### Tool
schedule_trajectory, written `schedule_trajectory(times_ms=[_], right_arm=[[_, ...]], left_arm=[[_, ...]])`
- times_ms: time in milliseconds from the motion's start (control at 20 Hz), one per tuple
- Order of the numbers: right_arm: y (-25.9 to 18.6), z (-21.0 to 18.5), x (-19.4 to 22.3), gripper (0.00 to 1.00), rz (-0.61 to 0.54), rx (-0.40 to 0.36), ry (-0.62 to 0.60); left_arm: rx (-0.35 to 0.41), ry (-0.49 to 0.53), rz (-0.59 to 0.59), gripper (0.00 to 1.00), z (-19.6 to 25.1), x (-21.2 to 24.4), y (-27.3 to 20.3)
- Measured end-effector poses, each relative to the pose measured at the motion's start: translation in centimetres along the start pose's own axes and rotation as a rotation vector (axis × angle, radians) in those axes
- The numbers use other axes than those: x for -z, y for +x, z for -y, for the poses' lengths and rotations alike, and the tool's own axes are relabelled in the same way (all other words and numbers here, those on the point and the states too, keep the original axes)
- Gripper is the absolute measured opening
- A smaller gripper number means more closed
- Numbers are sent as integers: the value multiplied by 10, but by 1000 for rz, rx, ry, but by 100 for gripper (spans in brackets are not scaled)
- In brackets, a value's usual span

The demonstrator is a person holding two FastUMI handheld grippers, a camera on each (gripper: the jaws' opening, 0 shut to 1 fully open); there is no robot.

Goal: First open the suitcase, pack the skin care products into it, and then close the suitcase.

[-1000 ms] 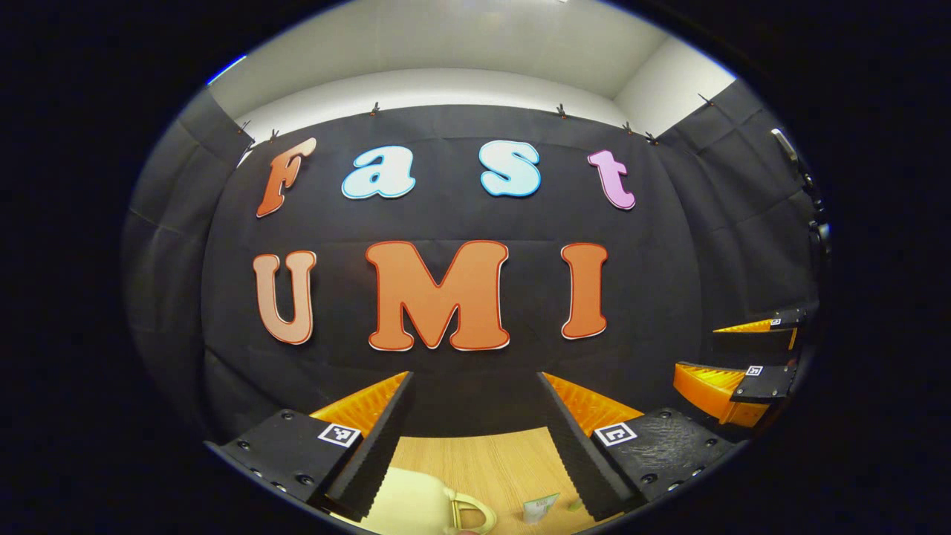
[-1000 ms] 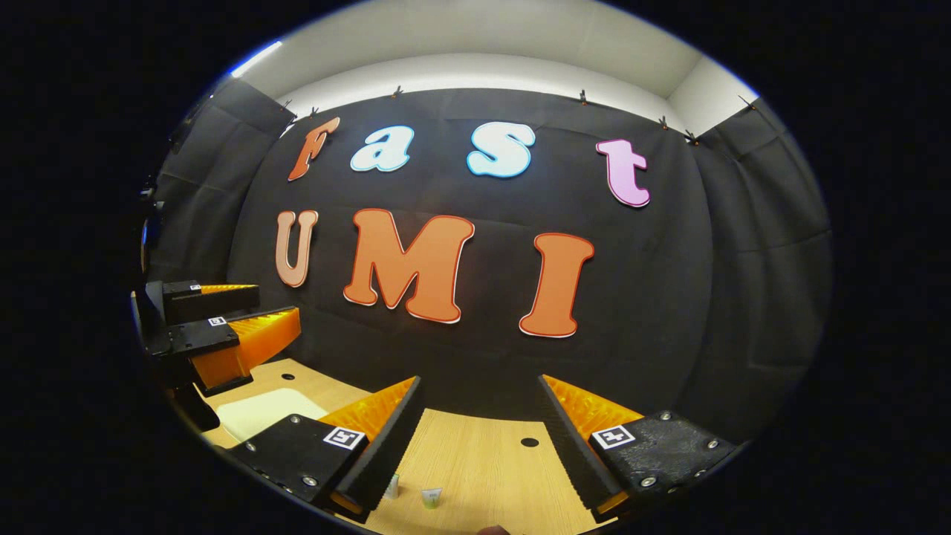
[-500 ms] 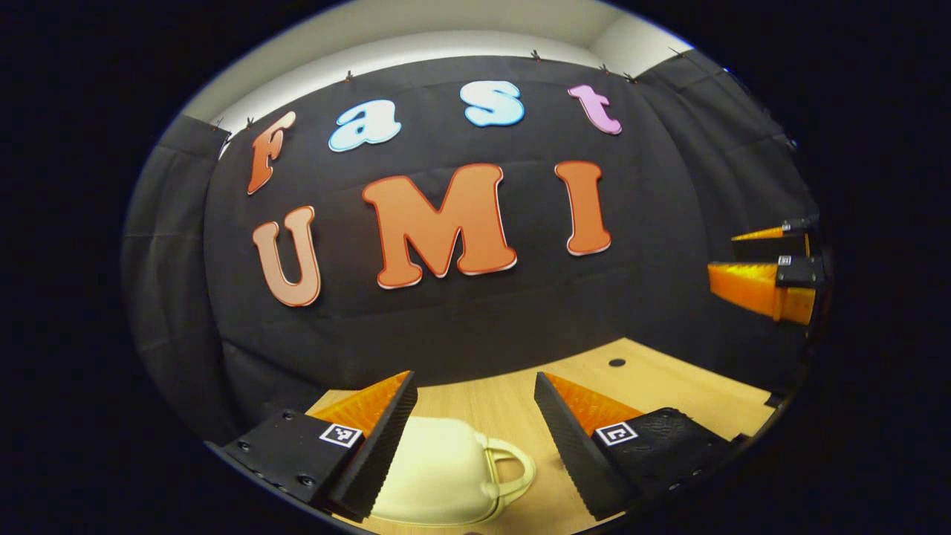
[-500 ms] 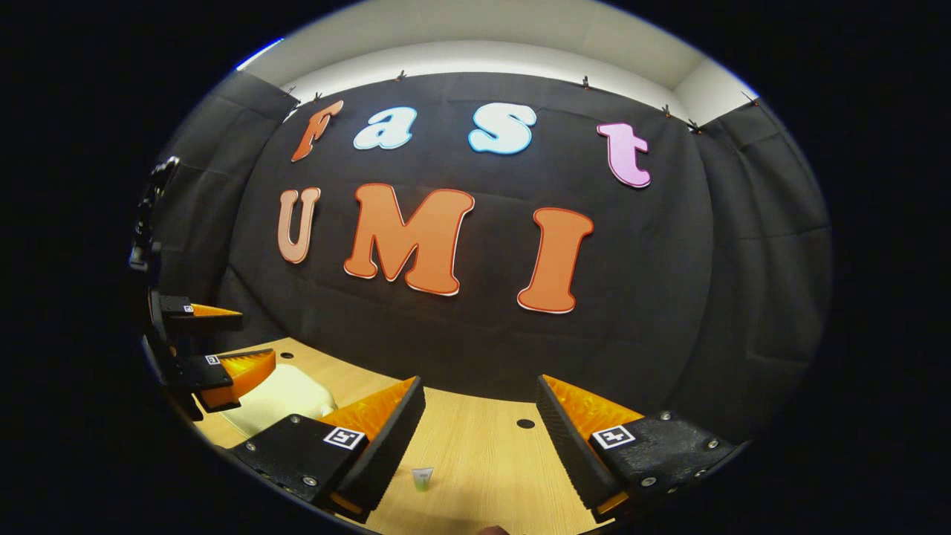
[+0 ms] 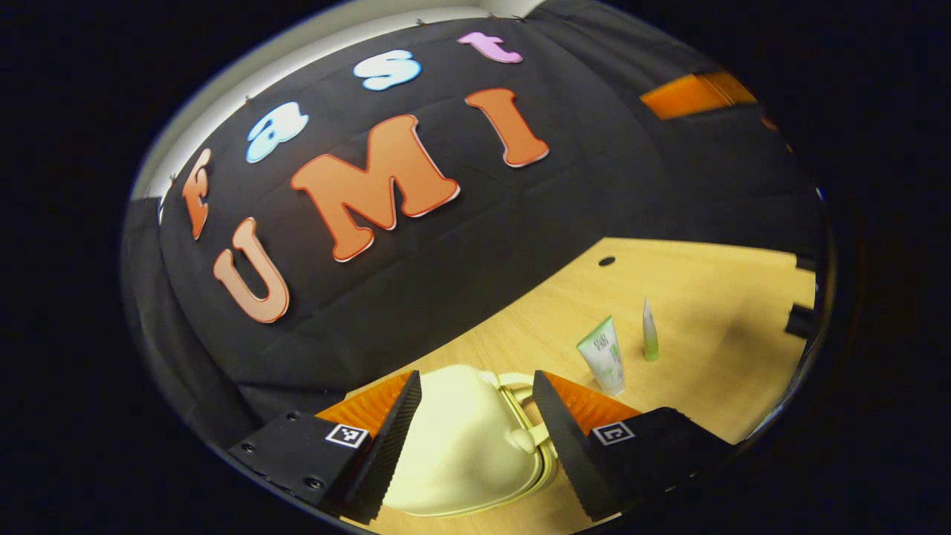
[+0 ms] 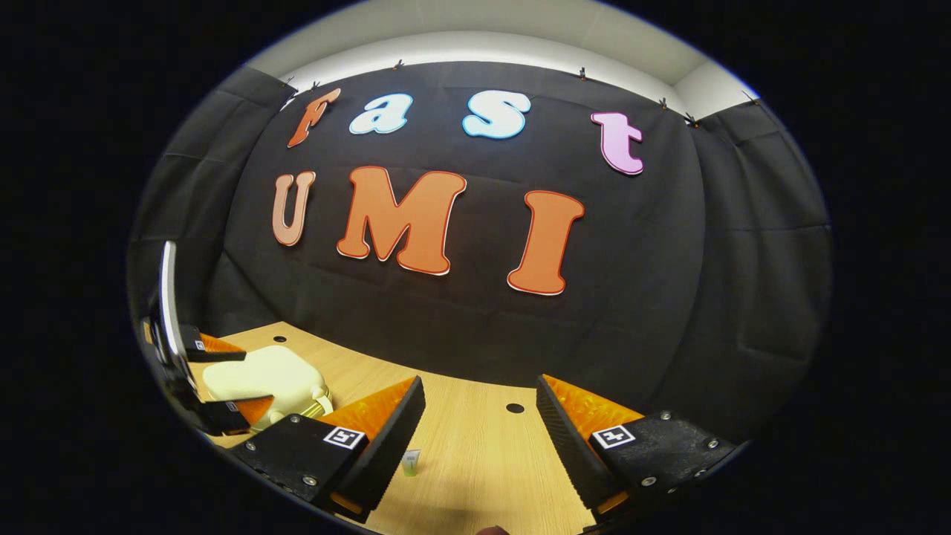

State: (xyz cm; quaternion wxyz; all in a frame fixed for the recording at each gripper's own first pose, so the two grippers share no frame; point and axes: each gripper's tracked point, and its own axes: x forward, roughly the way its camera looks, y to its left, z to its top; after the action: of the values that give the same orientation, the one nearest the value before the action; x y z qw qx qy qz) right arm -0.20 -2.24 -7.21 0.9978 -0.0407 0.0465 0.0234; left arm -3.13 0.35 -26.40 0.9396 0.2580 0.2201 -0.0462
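Item: cream suitcase (image 5: 453,446), closed, lying on the desk (image 5: 713,297) directly between and below your left gripper (image 5: 475,423), jaws spread wide, gripping nothing. Handle (image 5: 531,416) points toward the right jaw; your left hand is nearer.

Item: two skin care tubes (image 5: 603,355), upright, just beyond the case.

Item: right gripper (image 6: 479,431), jaws wide, empty, well apart from the case.

Obscured: latch and case's near edge.

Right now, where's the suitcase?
The cream suitcase lies closed on the wooden table, between the left gripper's open fingers in the left gripper view; two tubes stand just right of it.
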Motion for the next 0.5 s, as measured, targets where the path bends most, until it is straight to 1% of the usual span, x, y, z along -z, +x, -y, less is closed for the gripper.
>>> schedule_trajectory(times_ms=[150, 250, 300, 400, 450, 500], right_arm=[[-6, 10, 5, 95, -10, 21, -10], [-10, 19, 8, 95, -15, 39, -8], [-12, 22, 9, 95, -19, 45, -5], [-13, 27, 11, 95, -23, 59, -1], [-14, 30, 13, 95, -27, 67, -3], [-16, 34, 15, 95, -30, 73, -4]], left_arm=[[26, 131, -30, 94, 27, 23, 15], [49, 199, -69, 92, 37, 43, 24], [57, 232, -94, 83, 43, 53, 30], [55, 314, -126, 83, 47, 67, 37], [75, 343, -129, 83, 53, 69, 38], [90, 376, -140, 78, 59, 72, 41]])
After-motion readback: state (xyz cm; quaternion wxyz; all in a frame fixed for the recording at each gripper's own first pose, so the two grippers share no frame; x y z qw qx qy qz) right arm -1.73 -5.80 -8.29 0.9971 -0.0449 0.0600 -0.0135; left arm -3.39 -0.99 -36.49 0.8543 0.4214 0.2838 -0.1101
